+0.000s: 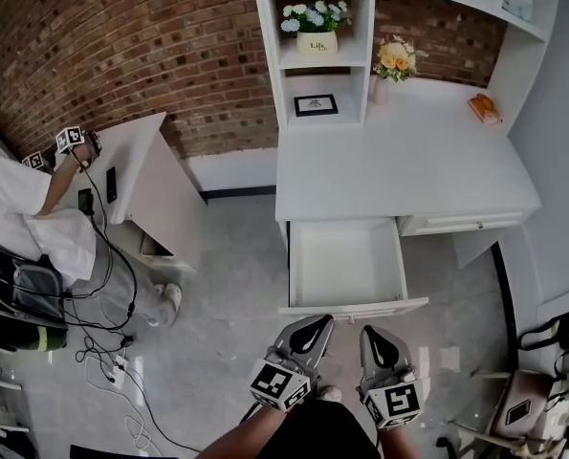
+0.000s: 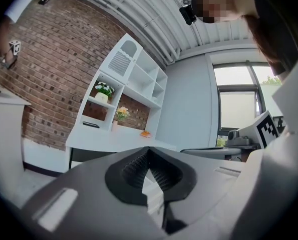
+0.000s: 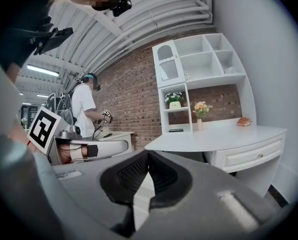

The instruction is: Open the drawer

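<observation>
The white desk (image 1: 399, 170) has its left drawer (image 1: 346, 261) pulled out wide, and the drawer looks empty inside. Just in front of the drawer's front panel (image 1: 356, 307), both grippers hang side by side, pointing toward it without touching it. My left gripper (image 1: 315, 321) is shut with nothing between its jaws, and in the left gripper view its ribbed pads meet at the tip (image 2: 149, 153). My right gripper (image 1: 375, 333) is likewise shut and empty, with its pads closed together (image 3: 147, 154).
To the right, a second drawer (image 1: 461, 224) is closed. On the desk stand a flower vase (image 1: 396, 65), an orange object (image 1: 484, 109) and a shelf unit (image 1: 316, 65). A person (image 1: 26, 208) stands by a white side table (image 1: 136, 175), with cables (image 1: 112, 342) on the floor. A chair (image 1: 523, 400) is at the bottom right.
</observation>
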Tool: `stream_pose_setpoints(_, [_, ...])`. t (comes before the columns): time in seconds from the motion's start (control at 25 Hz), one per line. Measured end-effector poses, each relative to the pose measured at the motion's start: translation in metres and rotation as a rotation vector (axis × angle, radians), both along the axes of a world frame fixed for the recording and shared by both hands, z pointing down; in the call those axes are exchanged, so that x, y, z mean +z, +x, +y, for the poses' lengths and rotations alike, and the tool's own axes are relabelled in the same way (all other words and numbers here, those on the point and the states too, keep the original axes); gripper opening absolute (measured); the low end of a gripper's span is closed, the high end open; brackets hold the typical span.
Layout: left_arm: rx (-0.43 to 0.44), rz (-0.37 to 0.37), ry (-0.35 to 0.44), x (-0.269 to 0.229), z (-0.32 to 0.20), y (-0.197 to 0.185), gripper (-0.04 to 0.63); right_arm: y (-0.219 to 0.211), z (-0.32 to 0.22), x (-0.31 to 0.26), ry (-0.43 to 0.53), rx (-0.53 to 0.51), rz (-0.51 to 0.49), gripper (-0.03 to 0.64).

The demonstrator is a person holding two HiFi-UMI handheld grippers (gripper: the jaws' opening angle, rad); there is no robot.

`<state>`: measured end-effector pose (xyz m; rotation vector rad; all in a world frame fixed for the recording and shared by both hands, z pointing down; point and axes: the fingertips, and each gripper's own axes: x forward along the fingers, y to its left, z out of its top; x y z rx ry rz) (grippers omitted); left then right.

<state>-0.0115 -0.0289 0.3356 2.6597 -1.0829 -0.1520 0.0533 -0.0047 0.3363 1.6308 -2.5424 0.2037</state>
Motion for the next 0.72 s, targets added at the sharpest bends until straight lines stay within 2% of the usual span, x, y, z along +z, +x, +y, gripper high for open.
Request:
stream_pose_setpoints(0.24, [-0.009, -0.007, 0.014, -0.026, 0.003, -0.015, 0.003, 0.005, 0.004, -0.029, 0.022, -0.009, 0.011, 0.003])
stream_pose_setpoints(0.44, [0.025, -0.035, 0.008, -0.038, 0.016, -0.021, 0.003, 0.007, 0.010, -0.050, 0.037, -0.037, 0.017, 0.003])
stream_pose_setpoints(0.72, [0.014, -0.022, 0.000, -0.064, 0.021, -0.035, 0.003, 0.018, 0.015, -0.079, 0.037, -0.048, 0.009, 0.003])
